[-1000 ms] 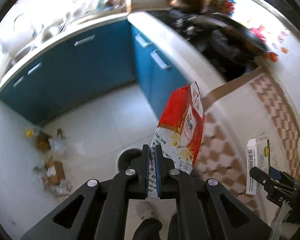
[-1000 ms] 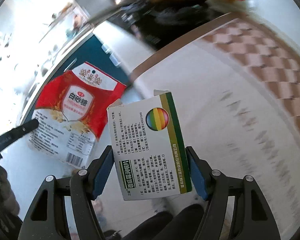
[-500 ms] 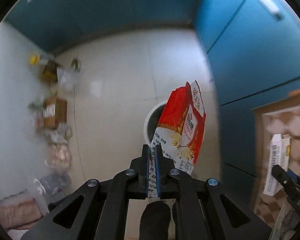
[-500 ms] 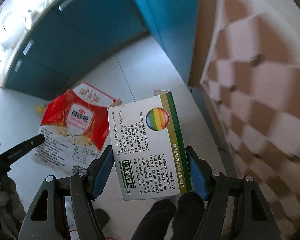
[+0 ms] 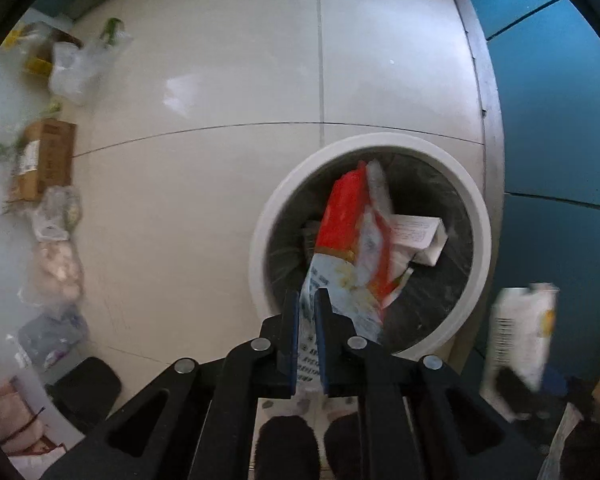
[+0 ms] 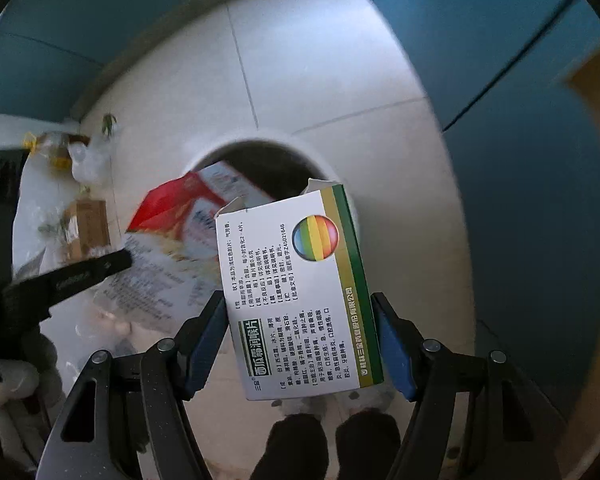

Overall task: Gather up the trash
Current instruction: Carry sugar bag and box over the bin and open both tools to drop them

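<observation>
Cool, even daylight; a soft glare patch on the floor tiles (image 5: 180,92) beyond the left claw (image 5: 308,312). Fisheye bending darkens the edges; the red bag (image 5: 352,232) it pinches is motion-blurred.

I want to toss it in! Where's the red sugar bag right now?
In the left wrist view, the red bag hangs from the left gripper over the white bin.

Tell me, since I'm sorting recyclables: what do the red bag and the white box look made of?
Red bag: seemingly thin glossy plastic film; it crumples and sags limply. White box: likely coated paperboard; flat printed panels, crisp folded edges, torn open flap.
</observation>
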Demonstrator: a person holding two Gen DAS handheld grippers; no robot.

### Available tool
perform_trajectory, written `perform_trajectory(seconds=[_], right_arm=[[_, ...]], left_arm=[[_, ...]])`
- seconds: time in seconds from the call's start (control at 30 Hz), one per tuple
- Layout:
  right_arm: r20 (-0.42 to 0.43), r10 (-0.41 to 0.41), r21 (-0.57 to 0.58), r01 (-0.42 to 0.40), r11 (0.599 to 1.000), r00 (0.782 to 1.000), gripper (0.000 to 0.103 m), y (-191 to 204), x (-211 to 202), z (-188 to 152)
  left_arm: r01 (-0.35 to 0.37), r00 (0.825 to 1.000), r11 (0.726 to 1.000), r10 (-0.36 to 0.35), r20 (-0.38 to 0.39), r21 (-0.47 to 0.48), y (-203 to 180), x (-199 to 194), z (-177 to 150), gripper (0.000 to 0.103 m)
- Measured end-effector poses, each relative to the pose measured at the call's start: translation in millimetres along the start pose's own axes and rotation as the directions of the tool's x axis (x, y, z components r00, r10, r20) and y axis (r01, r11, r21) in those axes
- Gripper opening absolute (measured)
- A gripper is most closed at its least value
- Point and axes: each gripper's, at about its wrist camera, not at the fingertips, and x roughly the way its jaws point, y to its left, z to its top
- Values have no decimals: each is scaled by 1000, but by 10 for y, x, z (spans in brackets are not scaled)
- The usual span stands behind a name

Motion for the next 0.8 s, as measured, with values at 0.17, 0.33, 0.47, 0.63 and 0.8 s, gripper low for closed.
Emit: perform_trajectory(seconds=[0.17,0.33,0.47,0.63,0.8], right_arm=[[-77,28,-24,-30,999,997,73,-1,544,164],[-121,122,-1,-123,992,985,87,4,690,213],[-116,159,-3,-160,987,980,101,68,598,170],[-64,82,-82,-87,993,995,103,296,195,60],[45,-52,-164,58,985,998,103,421,-548,-174]], left_arm=[[49,999,998,-49,1,-36,81,-32,-10,40],[77,995,993,-71,62,-88,266,-286,-191,93],[43,994,992,-30,108,-118,361,-525,-375,100],[-53,980,988,79,183,-143,404,-1013,-786,100],[-111,955,981,149,255,-157,343,-1633,-1212,100]])
